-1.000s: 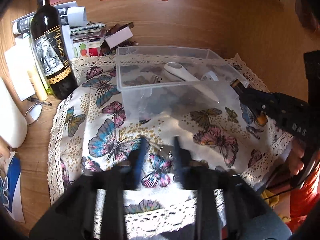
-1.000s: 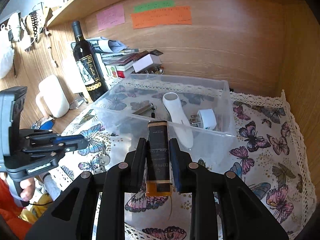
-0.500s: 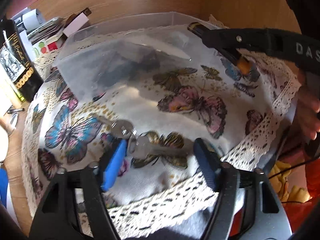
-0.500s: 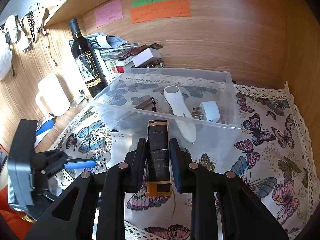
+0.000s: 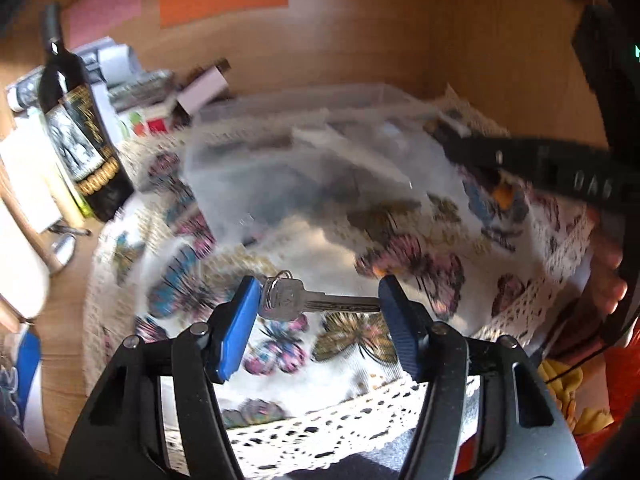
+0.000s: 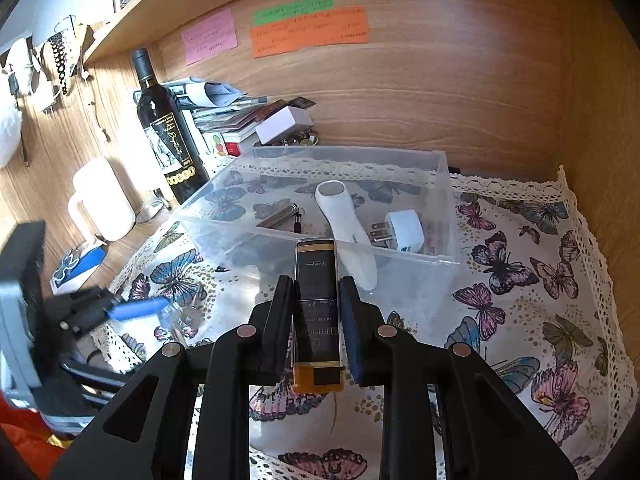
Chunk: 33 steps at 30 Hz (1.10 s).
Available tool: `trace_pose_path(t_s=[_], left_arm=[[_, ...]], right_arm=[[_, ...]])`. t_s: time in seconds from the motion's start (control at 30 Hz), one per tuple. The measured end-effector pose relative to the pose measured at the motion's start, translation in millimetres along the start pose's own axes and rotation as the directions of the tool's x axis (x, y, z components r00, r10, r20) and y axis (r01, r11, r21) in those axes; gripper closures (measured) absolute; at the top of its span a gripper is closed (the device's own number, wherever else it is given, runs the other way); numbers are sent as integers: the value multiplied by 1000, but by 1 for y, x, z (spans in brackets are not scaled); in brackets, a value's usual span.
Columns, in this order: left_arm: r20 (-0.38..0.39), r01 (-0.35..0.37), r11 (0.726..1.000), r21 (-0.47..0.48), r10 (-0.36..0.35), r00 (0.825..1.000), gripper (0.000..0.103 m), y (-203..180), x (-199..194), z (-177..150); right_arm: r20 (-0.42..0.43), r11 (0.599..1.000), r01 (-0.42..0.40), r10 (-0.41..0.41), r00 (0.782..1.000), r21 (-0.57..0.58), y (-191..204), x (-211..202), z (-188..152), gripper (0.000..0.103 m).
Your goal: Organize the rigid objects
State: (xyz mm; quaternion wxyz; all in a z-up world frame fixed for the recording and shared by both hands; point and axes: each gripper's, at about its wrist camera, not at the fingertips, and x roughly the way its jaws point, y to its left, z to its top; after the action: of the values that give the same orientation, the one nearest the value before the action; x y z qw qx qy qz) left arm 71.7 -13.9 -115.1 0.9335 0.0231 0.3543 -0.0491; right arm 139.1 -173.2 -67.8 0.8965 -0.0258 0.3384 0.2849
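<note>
The left tool (image 5: 314,300) pinches a silver key on a ring (image 5: 298,300) end to end above the butterfly-printed cloth (image 5: 400,248); so thin a hold may slip; the right tool (image 6: 316,312) clamps a dark amber-based bottle (image 6: 316,308) short of the clear plastic bin (image 6: 400,256).

My right wrist view shows a wooden desk (image 6: 120,240) set in an alcove, its surface bare only at the left of the frame. Most of it lies under a white cloth (image 6: 520,320) with butterfly print and a lace edge. At centre frame a clear plastic bin (image 6: 448,216) sits on the cloth. Directly on the wood in the upper left stand a dark wine bottle (image 6: 168,136) and, left of it, a white mug (image 6: 102,204), with a heap of papers and booklets (image 6: 224,112) behind the bottle against the back panel. A blue-and-white packet (image 6: 78,266) lies flat at the left edge, below the mug.
</note>
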Motion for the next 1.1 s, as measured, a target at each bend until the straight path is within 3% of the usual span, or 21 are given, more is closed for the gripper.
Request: trace_pose_path(t_s=[0.33,0.37,0.4,0.43,0.57,0.77,0.83,0.9,0.97,1.1], left_arm=[[177,-22,998,-51,31,984,43,20,-36,51],[193,-17,999,-48,26,981,87,21,-38,57],[177,-22,999,-43,30,984,100,23,-37,64],[174,-15,998,-56,25,984,100,26,-35,71],[170,-2,997,-82,16,985,100,42,-23,87],[121,-18,997,-82,28,992,99,53,-10,80],[111,-34,997,-74,42,993,91,57,-11,74],[92,-53,995,-81,60,994,67,65,-10,66],[59,-69,993,-93,75,995,55,73,-8,55],[-60,-58,993,-101,53,997,45,84,11,30]], right_arm=[[61,1000,12,-12,998,-10,1,-8,18,82],[69,1000,14,-13,998,-15,1,-8,22,82],[77,1000,17,-15,997,-19,1,-9,26,82],[87,1000,19,-17,996,-22,0,-10,29,82],[115,1000,17,-14,993,-24,-3,-7,45,82],[97,1000,7,-6,995,-12,-8,9,54,82],[84,1000,11,-10,996,-8,-10,16,56,82],[70,1000,16,-16,997,-5,-13,23,57,82],[53,1000,26,-26,998,-3,-16,31,59,82],[21,999,33,-33,999,0,-21,44,62,82]])
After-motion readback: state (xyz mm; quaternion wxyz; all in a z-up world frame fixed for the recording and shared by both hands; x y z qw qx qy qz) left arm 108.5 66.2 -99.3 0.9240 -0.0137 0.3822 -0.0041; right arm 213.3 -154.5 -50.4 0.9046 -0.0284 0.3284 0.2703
